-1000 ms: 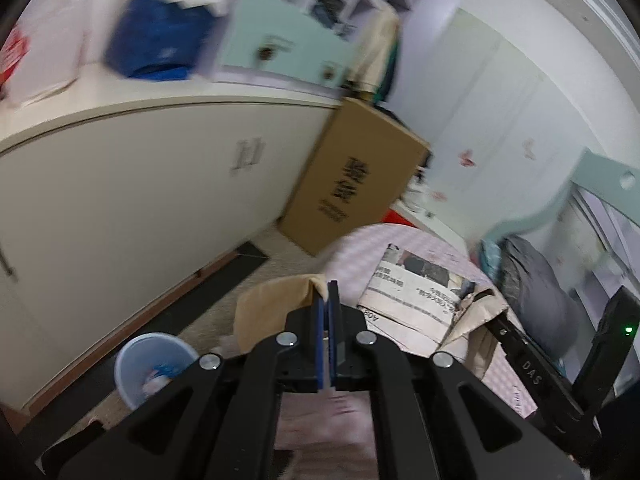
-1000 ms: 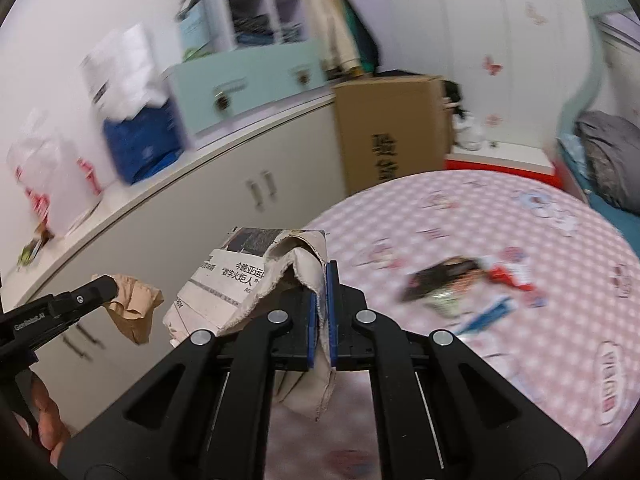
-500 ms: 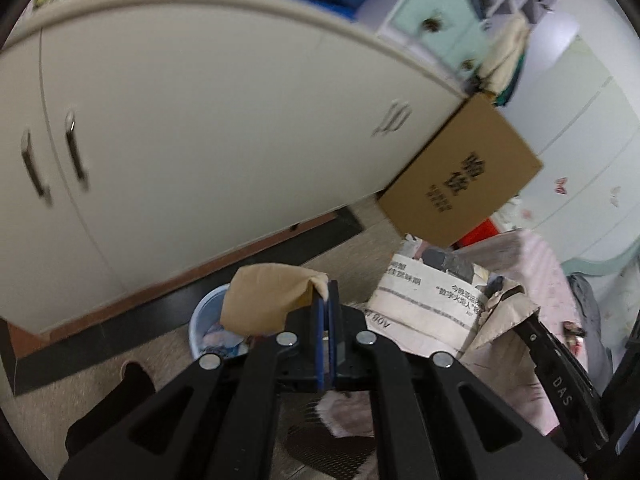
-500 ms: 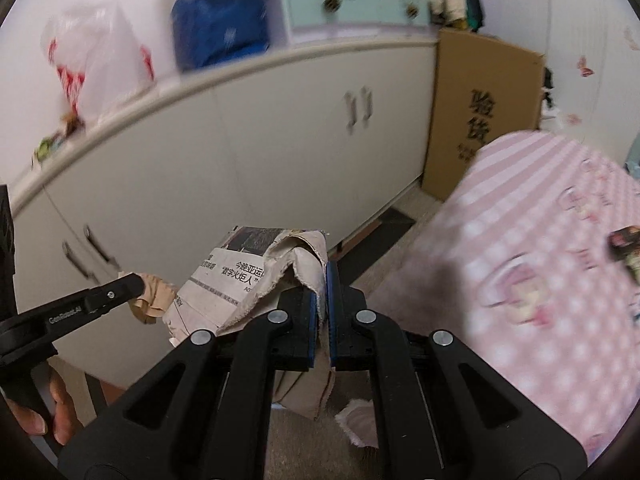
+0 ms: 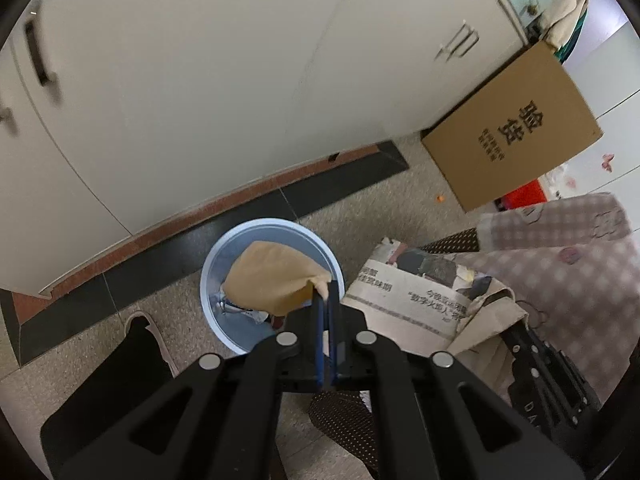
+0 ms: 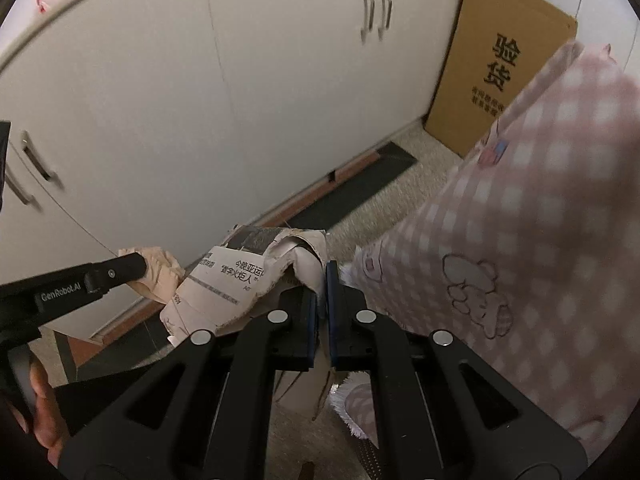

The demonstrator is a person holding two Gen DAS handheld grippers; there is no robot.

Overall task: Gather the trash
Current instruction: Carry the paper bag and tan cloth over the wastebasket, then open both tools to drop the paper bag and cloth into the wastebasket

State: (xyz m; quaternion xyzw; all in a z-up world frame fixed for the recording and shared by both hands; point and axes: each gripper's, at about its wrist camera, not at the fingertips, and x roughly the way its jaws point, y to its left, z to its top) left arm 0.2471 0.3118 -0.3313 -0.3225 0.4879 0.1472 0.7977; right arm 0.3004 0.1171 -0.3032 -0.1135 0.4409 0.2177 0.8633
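Left wrist view: left gripper [image 5: 328,308] pinches tan paper [image 5: 272,278] over the blue bin [image 5: 212,276], ready to drop. Right gripper [image 6: 322,276], clamped on crumpled newspaper [image 6: 236,276], waits beside, short of the bin's rim.

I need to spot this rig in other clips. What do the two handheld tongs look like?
Both tongs, left and right, are matte black, with two angular black arms carrying round silver pivot bolts and thin blue pads on the inner faces. The left one's side reads "GenRobot.AI" in pale letters. No cables or sleeves show.
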